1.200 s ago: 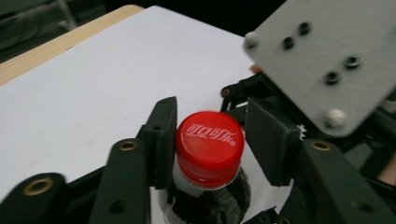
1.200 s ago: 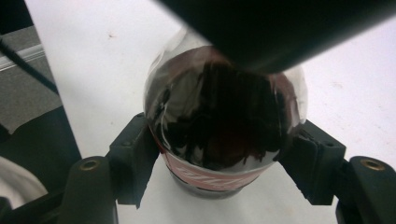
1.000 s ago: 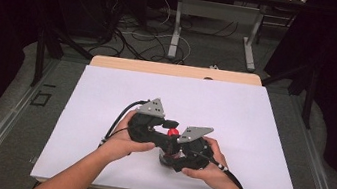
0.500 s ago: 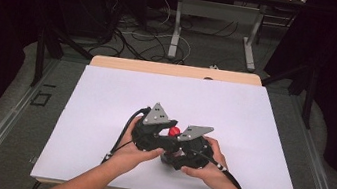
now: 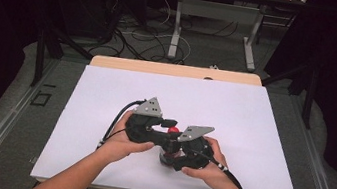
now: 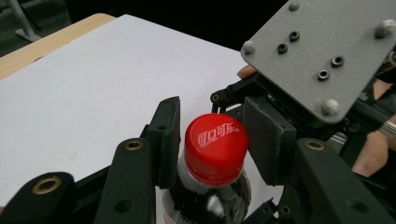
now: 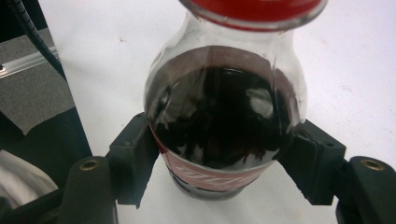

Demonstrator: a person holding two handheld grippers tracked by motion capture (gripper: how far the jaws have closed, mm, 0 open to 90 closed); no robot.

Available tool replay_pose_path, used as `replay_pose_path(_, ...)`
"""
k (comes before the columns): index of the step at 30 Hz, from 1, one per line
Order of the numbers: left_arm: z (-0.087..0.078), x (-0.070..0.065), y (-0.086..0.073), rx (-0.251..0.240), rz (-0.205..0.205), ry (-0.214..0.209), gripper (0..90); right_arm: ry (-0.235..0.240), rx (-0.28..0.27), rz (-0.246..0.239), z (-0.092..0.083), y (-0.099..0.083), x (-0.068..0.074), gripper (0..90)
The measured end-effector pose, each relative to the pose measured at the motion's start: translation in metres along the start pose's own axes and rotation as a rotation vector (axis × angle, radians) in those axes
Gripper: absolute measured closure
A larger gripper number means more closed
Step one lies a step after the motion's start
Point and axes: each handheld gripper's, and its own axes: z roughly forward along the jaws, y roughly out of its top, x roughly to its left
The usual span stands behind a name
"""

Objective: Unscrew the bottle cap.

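Dark room, black drapes on both sides, cables on the floor behind a second desk frame at the far end. The table has a pale wood top, mostly covered by a white sheet that runs almost to its near edge.

Both forearms come in from the bottom of the high view and meet just near of mid-sheet, hands close together around one object.

Only container in play is a small clear plastic cola bottle. It stands upright on the sheet between the two grippers. It holds dark liquid that fills the body up to the shoulder; the neck above that is clear. A red label band with white lettering runs round the body at jaw level in the right gripper view.

Right gripper: jaws closed on the bottle body, one pad on each side against the label band. As far closed as the bottle allows, a firm hold. In the high view it sits on the near right side of the bottle, grey plate on top.

Left gripper: comes in at the top of the bottle, jaws either side of the cap. Jaws have just been closing. Left pad sits against the cap skirt and neck; right pad is at the cap's other side, but I can't tell whether it is pressing or a hair off.

Cap: red, white script logo on top, seated on the neck.
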Motion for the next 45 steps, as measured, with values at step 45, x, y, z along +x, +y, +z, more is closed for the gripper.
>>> replay_pose_path(45, -0.002, -0.012, 0.003, 0.01, -0.009, 0.131, 48.9, -0.01, -0.01, 0.016, -0.003, -0.001, -0.004, 31.7)
